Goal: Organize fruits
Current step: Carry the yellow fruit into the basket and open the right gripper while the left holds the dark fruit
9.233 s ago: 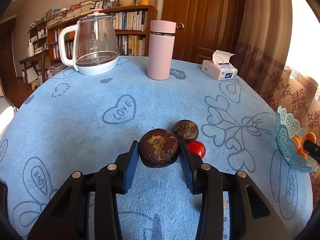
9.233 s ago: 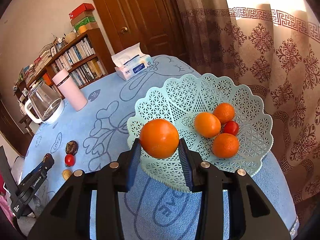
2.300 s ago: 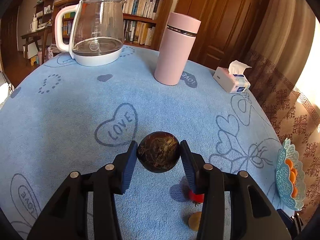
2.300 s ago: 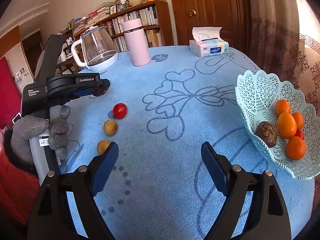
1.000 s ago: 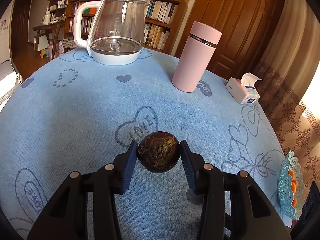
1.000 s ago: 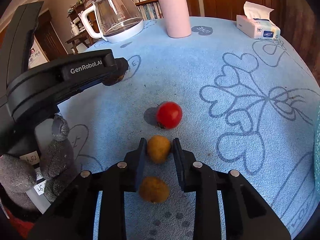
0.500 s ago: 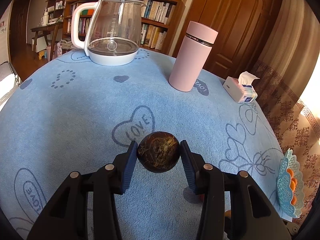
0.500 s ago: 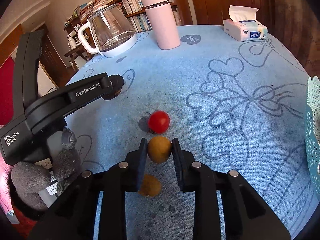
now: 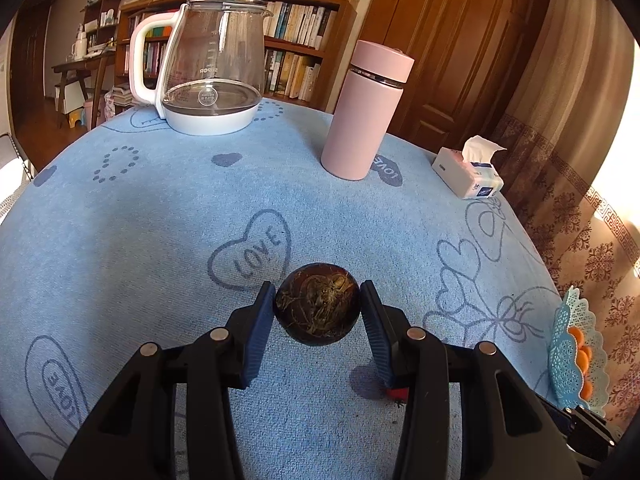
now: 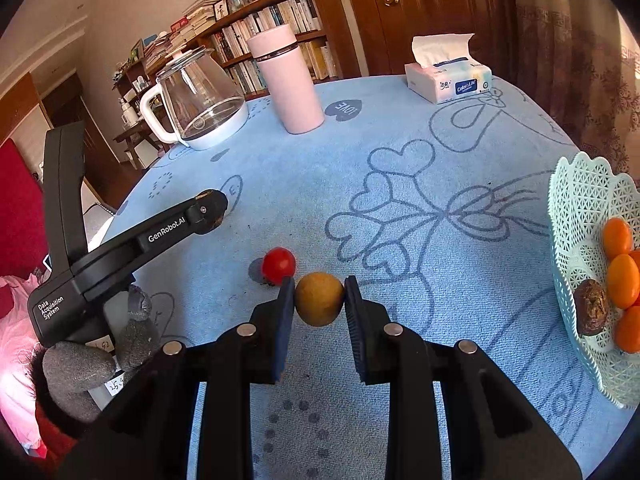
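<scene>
- While the left gripper [image 9: 318,312] clamps its blue pads on a dark, wrinkled round fruit [image 9: 317,304], the left wrist view shows that fruit held clear above the blue tablecloth [image 9: 160,208], with the lattice fruit basket [image 9: 570,356] far off at the right edge, oranges showing over its rim.
- To do this carry well, I judge the hand should keep the squeeze even, travel level toward the basket, and loosen only once the fruit is low inside the rim, so it neither rolls out nor knocks the oranges.
- Readable here: "LOVE" in a heart printed on the cloth, and "SUPOR" on the glass kettle [image 9: 212,64]. A pink flask [image 9: 362,108] and a tissue pack [image 9: 468,172] stand further back.
- In the right wrist view, the right gripper [image 10: 318,300] is closed on a small yellow-brown fruit [image 10: 319,298], lifted above the cloth; a red cherry tomato [image 10: 279,265] lies just behind its left pad.
- The basket [image 10: 580,208] sits at the right edge, holding oranges [image 10: 622,280] and another dark wrinkled fruit [image 10: 592,306].
- This small fruit looks smooth and could slip; a steady grip and a low release into an open patch of the basket seem wisest, with the two grippers kept from crowding each other there.
- Legible writing: "GenRobot.AI" and "Data Acquisition System" on the other gripper, held in a grey-gloved hand [image 10: 80,364]; "Colorslife", as far as I can read it, on the tissue pack [image 10: 450,80].
</scene>
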